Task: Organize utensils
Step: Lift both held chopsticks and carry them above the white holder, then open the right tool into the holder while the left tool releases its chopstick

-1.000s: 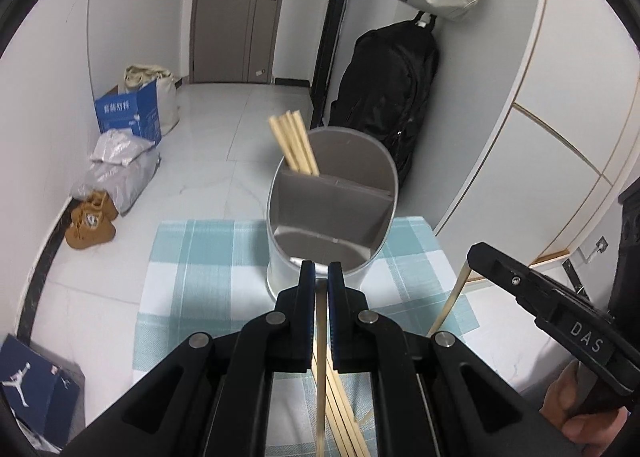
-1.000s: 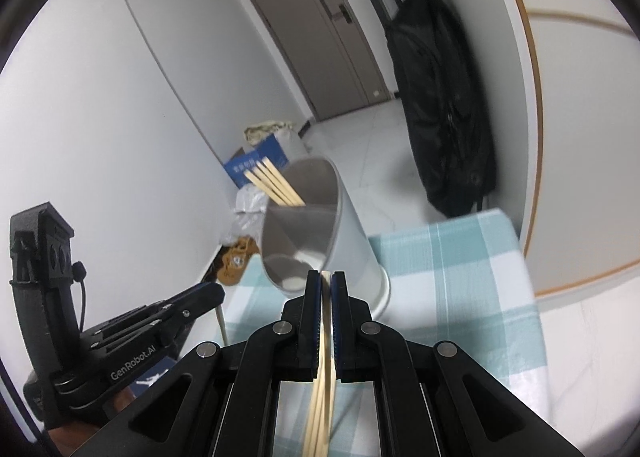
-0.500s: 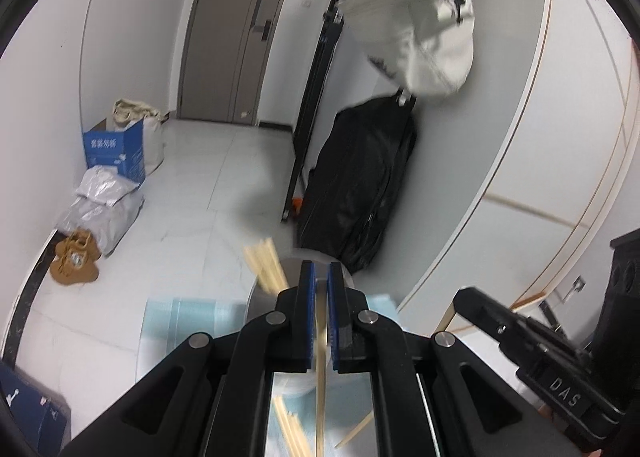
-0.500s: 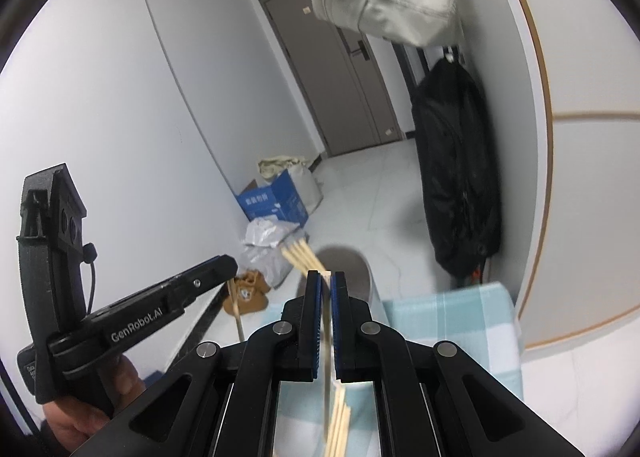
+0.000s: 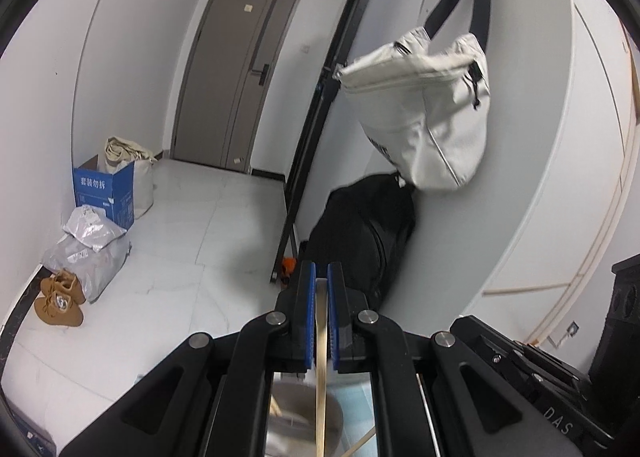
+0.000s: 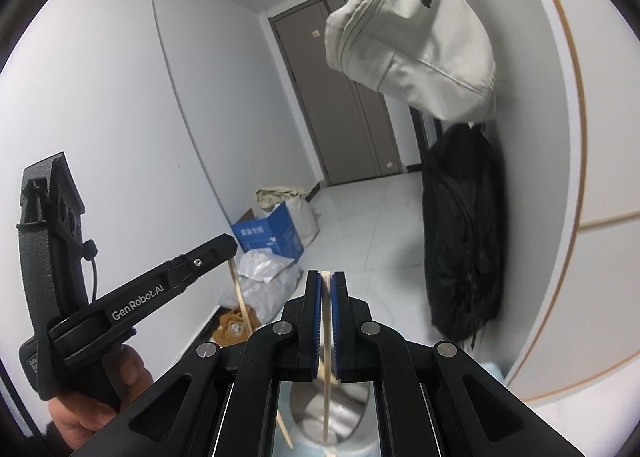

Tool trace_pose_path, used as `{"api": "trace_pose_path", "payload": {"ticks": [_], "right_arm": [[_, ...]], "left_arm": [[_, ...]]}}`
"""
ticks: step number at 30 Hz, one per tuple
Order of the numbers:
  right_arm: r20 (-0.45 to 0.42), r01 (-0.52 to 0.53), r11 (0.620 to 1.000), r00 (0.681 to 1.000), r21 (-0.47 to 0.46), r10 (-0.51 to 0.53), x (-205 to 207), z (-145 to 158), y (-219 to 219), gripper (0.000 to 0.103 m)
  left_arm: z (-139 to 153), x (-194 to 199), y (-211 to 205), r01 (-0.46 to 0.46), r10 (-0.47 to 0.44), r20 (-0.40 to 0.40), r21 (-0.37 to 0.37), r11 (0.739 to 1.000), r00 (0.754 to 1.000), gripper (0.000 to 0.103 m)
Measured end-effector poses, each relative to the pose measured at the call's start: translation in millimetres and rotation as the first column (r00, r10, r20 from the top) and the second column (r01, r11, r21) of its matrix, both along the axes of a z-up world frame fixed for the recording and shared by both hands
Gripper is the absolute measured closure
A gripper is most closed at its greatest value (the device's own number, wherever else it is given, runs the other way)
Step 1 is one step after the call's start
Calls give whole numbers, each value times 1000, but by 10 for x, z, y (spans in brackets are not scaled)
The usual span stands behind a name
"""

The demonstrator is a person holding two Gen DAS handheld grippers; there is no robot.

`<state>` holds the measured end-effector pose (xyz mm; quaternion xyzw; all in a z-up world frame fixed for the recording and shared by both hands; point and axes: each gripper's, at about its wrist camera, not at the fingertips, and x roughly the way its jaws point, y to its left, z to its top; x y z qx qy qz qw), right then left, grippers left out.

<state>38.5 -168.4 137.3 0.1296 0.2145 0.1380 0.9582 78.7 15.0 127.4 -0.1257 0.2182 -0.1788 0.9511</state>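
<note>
Left wrist view: the left gripper (image 5: 322,277) sits at lower centre of the frame, its blue-padded jaws pressed together on a single wooden chopstick (image 5: 321,357). The stick runs from the pad tips straight down the centre line to the bottom edge, passing in front of the grey utensil holder (image 5: 304,413), which shows only in part between the gripper's arms at bottom centre. A second stick end (image 5: 362,443) slants at the bottom edge, right of the holder. The right gripper's black body (image 5: 532,381) occupies the lower right corner. Right wrist view: the right gripper (image 6: 327,277) is likewise at lower centre, jaws pinching a chopstick pair (image 6: 327,357), which hangs down the middle of the frame over the holder's open mouth (image 6: 340,413); whether the lower ends touch the holder cannot be told. At left of this frame the left gripper (image 6: 230,247) is seen side-on, held by a hand (image 6: 100,397), with its chopstick (image 6: 240,297) hanging below the tip. Background: grey door (image 5: 236,69), pale bag (image 5: 424,109) hung on the wall, black bag (image 5: 364,241) below it, blue box (image 5: 104,193) on the floor.
</note>
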Motion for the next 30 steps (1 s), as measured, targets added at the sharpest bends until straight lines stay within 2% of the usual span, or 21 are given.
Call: {"api": "trace_pose_path", "payload": {"ticks": [6, 12, 19, 20, 24, 30], "right_arm": [[12, 3, 1000, 1000, -24, -3, 246, 33, 55, 99], [3, -4, 999, 1000, -46, 4, 469, -69, 77, 99], [-12, -31, 996, 999, -88, 30, 677, -232, 146, 99], [-17, -37, 995, 999, -98, 35, 696, -266, 163, 99], [-55, -71, 990, 996, -119, 64, 783, -397, 241, 99], [-38, -70, 989, 997, -133, 65, 773, -436, 281, 99]], "left_arm": [[-121, 270, 77, -68, 68, 1, -65, 996, 998, 101], [-300, 467, 117, -138, 138, -8, -81, 987, 990, 101], [-522, 587, 113, -153, 151, -34, -68, 986, 988, 101], [-534, 568, 125, -159, 158, -18, -61, 985, 987, 101], [-509, 569, 148, -145, 145, -4, -60, 988, 989, 101], [-433, 664, 160, -140, 139, -16, -87, 986, 990, 101]]}}
